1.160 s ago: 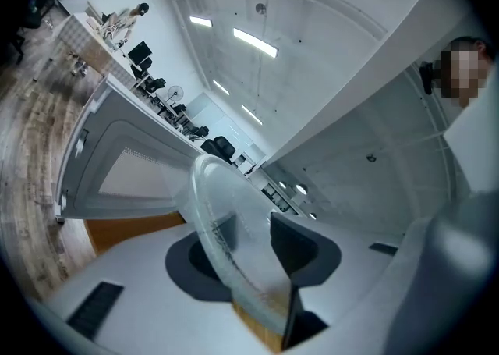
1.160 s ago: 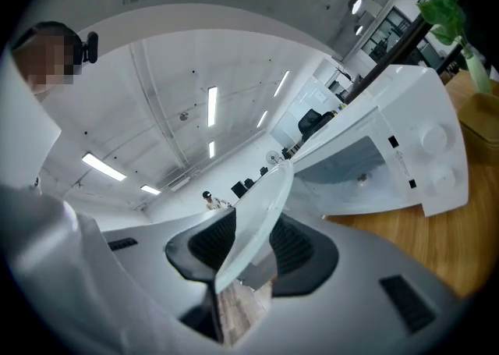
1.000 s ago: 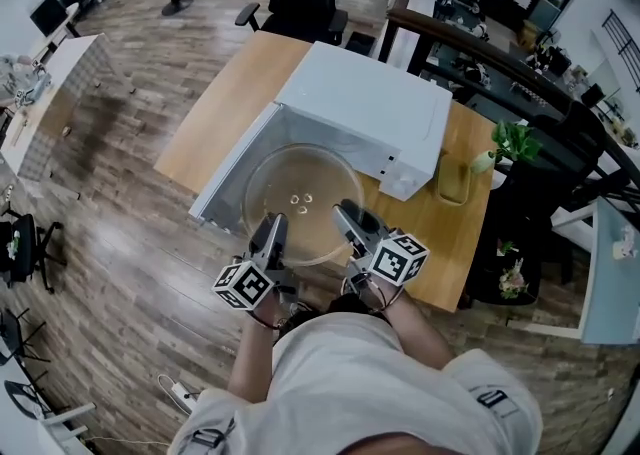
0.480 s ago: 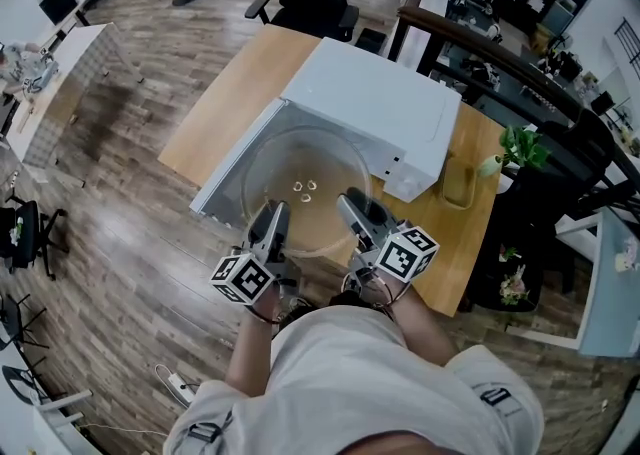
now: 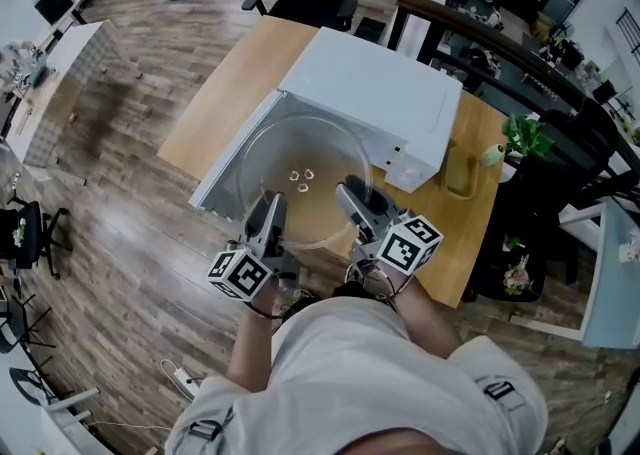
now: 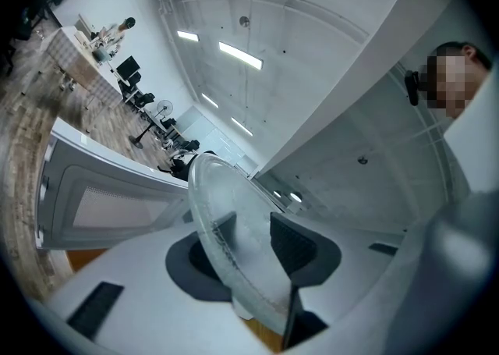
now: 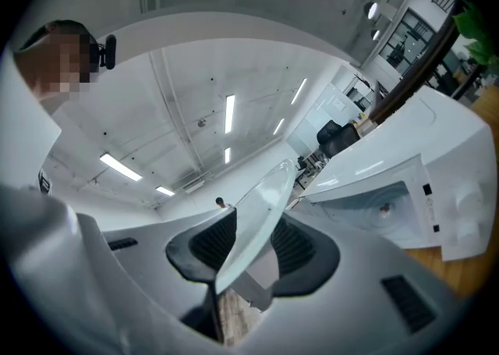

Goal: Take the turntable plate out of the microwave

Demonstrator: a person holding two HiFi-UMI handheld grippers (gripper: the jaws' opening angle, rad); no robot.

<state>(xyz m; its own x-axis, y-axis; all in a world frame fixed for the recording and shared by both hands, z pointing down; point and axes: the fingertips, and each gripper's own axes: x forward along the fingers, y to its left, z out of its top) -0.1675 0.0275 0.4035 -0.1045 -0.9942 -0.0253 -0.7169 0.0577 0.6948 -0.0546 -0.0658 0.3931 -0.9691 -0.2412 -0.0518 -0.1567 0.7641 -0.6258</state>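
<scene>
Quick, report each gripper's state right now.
Left gripper: shut on the rim of the round clear glass turntable plate.
Right gripper: shut on the same plate's rim.

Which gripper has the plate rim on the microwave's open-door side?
The left gripper, clamped on the turntable plate beside the open door; the right gripper grips the opposite rim.
</scene>
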